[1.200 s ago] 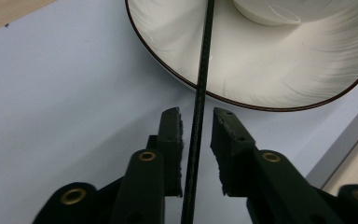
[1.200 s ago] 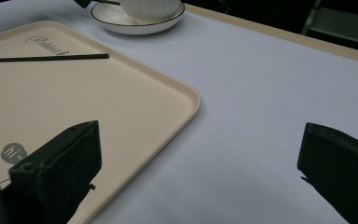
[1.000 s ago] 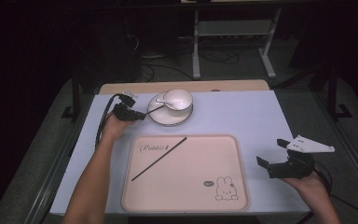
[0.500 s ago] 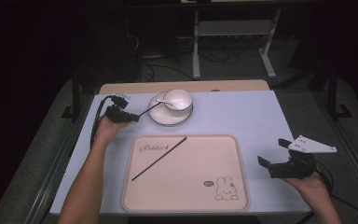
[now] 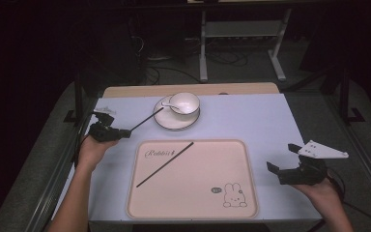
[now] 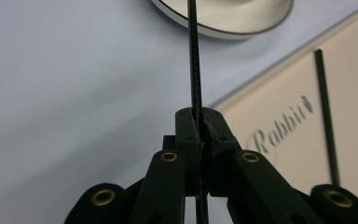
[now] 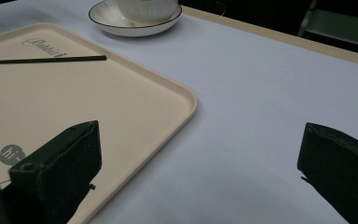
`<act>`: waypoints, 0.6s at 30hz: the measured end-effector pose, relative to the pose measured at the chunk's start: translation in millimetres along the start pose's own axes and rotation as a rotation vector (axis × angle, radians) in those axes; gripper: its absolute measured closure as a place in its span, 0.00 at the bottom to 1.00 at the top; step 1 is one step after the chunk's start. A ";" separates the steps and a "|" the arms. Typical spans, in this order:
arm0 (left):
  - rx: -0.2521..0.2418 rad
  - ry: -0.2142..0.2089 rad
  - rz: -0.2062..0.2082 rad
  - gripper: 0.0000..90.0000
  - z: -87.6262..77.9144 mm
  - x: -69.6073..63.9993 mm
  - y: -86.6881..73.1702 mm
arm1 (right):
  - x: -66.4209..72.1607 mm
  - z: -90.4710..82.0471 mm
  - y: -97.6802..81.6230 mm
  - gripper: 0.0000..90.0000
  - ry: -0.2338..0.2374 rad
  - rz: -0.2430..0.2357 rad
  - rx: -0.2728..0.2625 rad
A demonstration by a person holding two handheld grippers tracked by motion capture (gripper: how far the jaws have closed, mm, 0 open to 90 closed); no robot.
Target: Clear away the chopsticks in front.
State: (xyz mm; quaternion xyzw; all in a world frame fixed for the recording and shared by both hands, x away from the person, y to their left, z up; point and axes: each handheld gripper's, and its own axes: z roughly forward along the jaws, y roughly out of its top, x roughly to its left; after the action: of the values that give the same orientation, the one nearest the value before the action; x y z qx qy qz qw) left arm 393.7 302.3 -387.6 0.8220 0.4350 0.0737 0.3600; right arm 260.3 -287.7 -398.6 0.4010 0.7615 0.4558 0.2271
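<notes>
The left gripper (image 5: 121, 132) was out over the pale blue table (image 5: 251, 121), to the left of the tray (image 5: 193, 179), with its jaws closed tight on a thin black chopstick (image 5: 144, 123). In the left gripper view the stick (image 6: 194, 70) ran straight out from between the pinched pads toward the white saucer (image 6: 223, 18); from above, its far end reached the near left rim of that saucer (image 5: 176, 121), though I could not tell whether it touched. A white bowl (image 5: 184, 102) sat on the saucer with a spoon (image 5: 166, 106) leaning in it. The second chopstick (image 5: 165, 163) lay slantwise on the cream tray, its upper end just beside the "Rabbit" lettering (image 5: 158, 153), and a small rabbit drawing (image 5: 234, 195) marked the tray's near right corner. The right gripper (image 5: 282, 157) was held off the tray's right edge, well apart from everything, jaws spread wide with nothing between them, only bare tabletop showing in the gap.
</notes>
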 end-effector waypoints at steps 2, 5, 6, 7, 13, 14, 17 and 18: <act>-0.009 -0.012 0.001 0.95 -3.4 -6.7 -7.8 | 0.0 0.0 0.0 0.00 -0.001 0.002 0.000; 0.006 -0.022 0.015 0.95 -5.6 -17.4 -15.4 | -0.1 0.2 0.2 0.00 0.000 0.000 -0.001; 0.005 -0.021 0.022 0.95 -7.1 -21.4 -17.2 | 0.0 0.3 0.1 0.00 0.001 -0.002 -0.001; -0.003 -0.027 0.024 0.95 -8.3 -25.7 -19.1 | 0.1 0.3 0.0 0.00 0.002 -0.002 0.000; -0.010 -0.066 0.078 0.95 -8.0 -55.0 -24.1 | -0.2 0.6 -0.2 0.00 0.004 -0.003 0.001; -0.011 -0.075 0.085 0.95 -7.6 -61.1 -24.6 | 0.1 0.5 -0.3 0.00 0.004 -0.004 0.001; -0.011 -0.100 0.109 0.95 -6.0 -79.4 -26.0 | 0.1 0.5 -0.3 0.00 0.003 -0.004 0.000; -0.011 -0.112 0.118 0.95 -5.2 -85.1 -26.5 | -0.2 0.7 -0.4 0.00 0.004 -0.005 0.001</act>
State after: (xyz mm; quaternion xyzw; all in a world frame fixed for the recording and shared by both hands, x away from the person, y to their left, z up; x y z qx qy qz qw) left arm 322.0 249.3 -384.9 0.8471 0.3646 0.0512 0.3833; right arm 260.7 -287.7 -399.3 0.3985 0.7630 0.4557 0.2266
